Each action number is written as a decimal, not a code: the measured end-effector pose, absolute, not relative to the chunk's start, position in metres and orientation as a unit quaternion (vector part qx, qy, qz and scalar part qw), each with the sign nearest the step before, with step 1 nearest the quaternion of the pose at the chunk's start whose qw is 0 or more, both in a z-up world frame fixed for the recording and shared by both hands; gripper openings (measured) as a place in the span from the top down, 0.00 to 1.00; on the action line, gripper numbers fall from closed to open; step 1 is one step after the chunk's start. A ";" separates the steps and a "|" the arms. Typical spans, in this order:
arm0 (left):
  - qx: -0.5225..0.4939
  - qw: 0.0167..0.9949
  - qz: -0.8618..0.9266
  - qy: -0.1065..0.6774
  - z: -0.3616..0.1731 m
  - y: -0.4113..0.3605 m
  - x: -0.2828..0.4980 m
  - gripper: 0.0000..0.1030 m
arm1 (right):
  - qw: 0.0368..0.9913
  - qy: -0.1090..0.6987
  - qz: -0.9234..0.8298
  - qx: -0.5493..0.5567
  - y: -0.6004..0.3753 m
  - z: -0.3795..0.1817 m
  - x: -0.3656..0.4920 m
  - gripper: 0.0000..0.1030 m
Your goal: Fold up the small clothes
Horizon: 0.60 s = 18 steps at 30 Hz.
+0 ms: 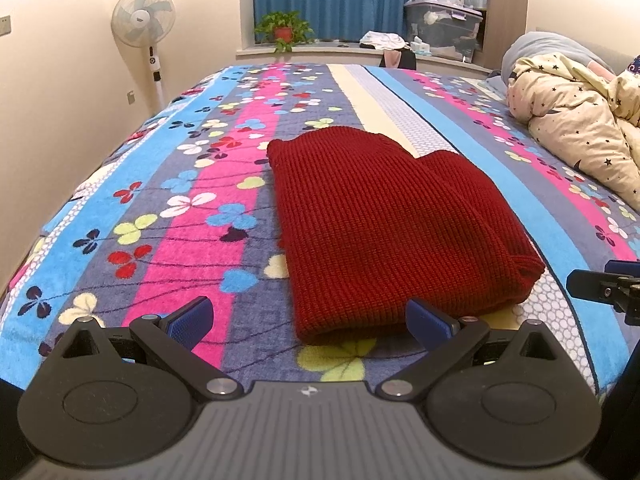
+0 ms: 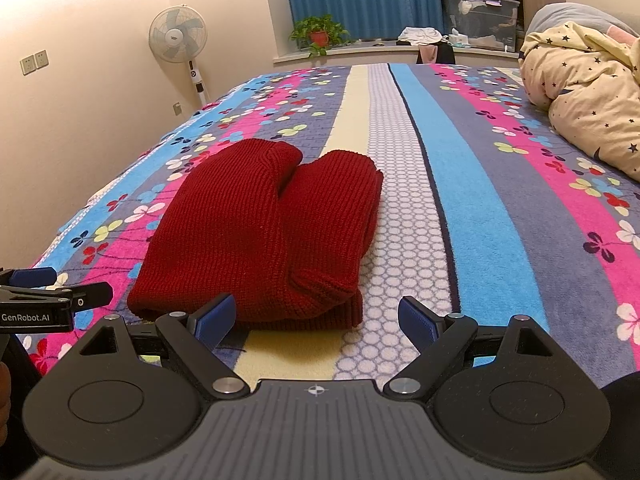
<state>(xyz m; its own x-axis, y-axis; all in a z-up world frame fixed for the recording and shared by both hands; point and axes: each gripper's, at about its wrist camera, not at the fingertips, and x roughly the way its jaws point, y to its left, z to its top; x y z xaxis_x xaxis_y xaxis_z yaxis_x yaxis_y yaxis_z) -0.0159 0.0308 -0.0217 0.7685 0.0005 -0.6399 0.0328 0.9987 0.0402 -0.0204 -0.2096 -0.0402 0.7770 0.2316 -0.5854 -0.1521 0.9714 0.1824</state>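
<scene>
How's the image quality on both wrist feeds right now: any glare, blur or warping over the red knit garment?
Left wrist view: the folded dark red knit garment is sharp, its ribbing readable, evenly lit with no glare; fisheye bends the striped floral blanket, corners are vignetted, and the open left gripper looks slightly soft. Right wrist view: same warm light, garment crisp, wall top left washed out, open right gripper clear.

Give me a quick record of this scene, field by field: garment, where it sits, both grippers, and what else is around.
garment: red knit sweater, folded into a compact bundle
surface: floral striped blanket on the bed
left gripper: open, empty, just short of the sweater's near edge
right gripper: open, empty, at the near edge
right side: star-print quilt, bunched
background: standing fan, potted plant
</scene>
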 end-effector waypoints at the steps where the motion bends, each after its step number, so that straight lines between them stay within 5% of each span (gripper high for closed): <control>1: 0.025 0.940 -0.009 0.340 -0.022 0.031 -0.016 0.01 | 0.941 0.318 0.102 0.062 -0.210 -0.040 -0.020 0.14; 18: 0.027 0.941 -0.013 0.337 -0.021 0.030 -0.016 0.01 | 0.941 0.318 0.102 0.062 -0.209 -0.040 -0.020 0.13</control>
